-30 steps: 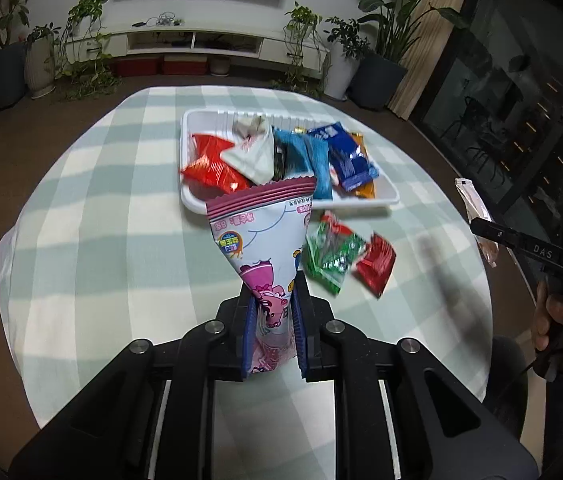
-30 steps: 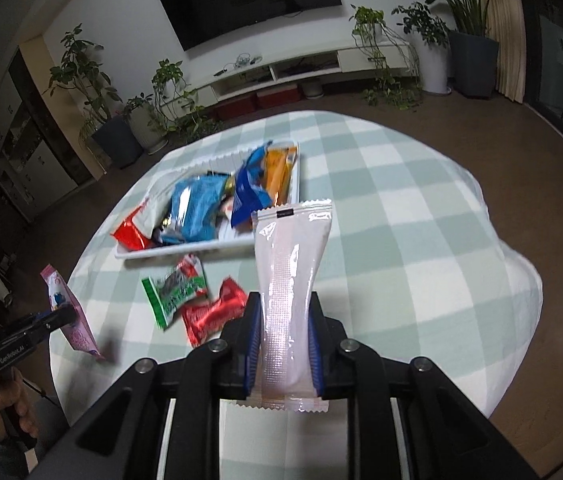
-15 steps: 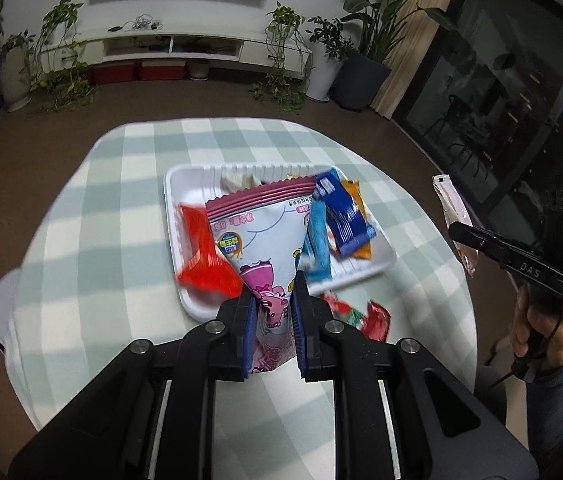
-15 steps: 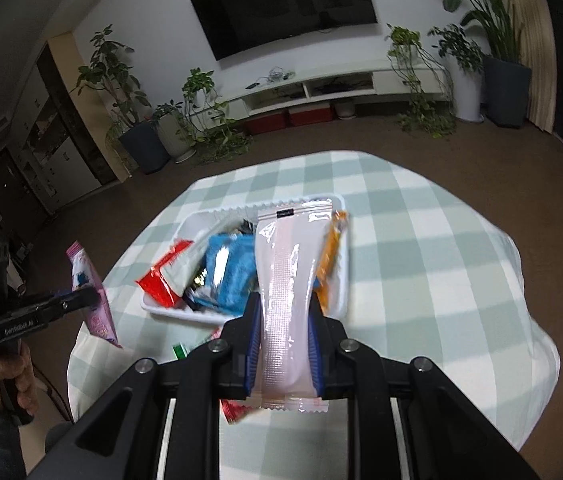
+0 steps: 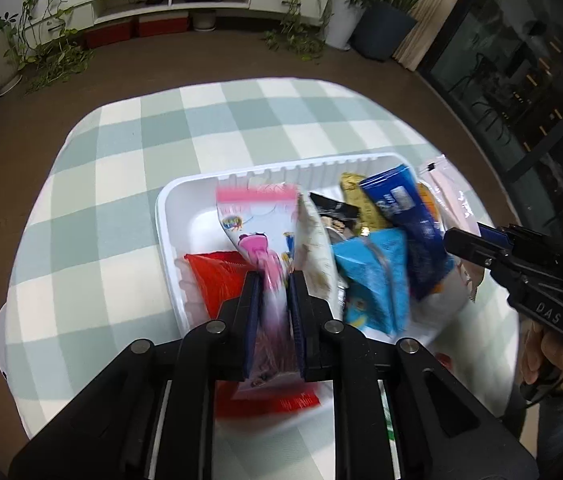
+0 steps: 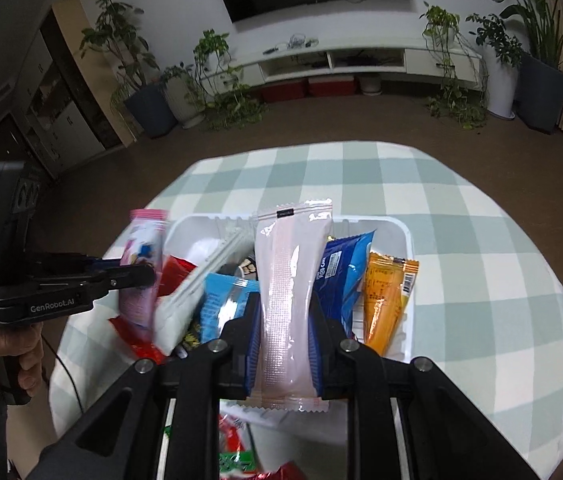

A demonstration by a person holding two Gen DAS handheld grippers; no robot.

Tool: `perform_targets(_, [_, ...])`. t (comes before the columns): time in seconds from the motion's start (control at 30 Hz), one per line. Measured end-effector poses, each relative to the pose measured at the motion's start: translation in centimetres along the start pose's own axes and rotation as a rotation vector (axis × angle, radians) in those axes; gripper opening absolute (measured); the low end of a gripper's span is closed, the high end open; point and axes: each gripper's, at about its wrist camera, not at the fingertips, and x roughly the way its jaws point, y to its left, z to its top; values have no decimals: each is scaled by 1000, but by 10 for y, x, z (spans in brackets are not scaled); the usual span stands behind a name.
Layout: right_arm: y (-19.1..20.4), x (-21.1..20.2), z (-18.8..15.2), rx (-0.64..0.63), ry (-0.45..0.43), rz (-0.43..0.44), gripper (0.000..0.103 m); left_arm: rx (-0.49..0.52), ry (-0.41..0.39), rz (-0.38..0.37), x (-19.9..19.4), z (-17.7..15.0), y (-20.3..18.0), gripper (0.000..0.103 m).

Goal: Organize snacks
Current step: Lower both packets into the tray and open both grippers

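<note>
Pink cartoon packet (image 5: 257,240) clamped in left claw (image 5: 273,284); right claw (image 6: 285,316) grips pale wrapper (image 6: 287,276)

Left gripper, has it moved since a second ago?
Yes. The left gripper, shut on the pink snack packet, has travelled forward to hang over the white tray.

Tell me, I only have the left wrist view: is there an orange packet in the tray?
Observer: Yes, an orange packet lies along the tray's right side.
Operator: What is the right gripper holding?
Observer: The right gripper is shut on a long pale pink packet, standing over the tray.
Operator: Anything left outside the tray?
Observer: A green packet lies on the tablecloth, just below the right gripper.
</note>
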Motion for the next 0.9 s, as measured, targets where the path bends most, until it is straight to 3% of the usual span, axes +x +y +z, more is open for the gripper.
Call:
perform_targets(0.23, [7, 46, -2, -39, 61, -44, 22, 13, 2, 47, 31, 0, 0, 14])
perform_targets(0.53, [7, 62, -4, -35, 73, -67, 25, 23, -29, 92, 34, -6, -6, 19])
perform_targets(0.63, [7, 61, -4, -36, 73, -70, 30, 37, -39, 101, 30, -9, -11, 25])
perform_targets(0.7, [7, 60, -4, -33, 68, -70, 37, 44, -48, 102, 27, -11, -14, 39])
perform_targets(0.77, [7, 54, -3, -28, 52, -66, 45, 50, -63, 121, 21, -14, -17, 44])
perform_targets(0.9, [13, 33, -4, -30, 8, -53, 50, 64, -84, 134, 7, -20, -23, 49])
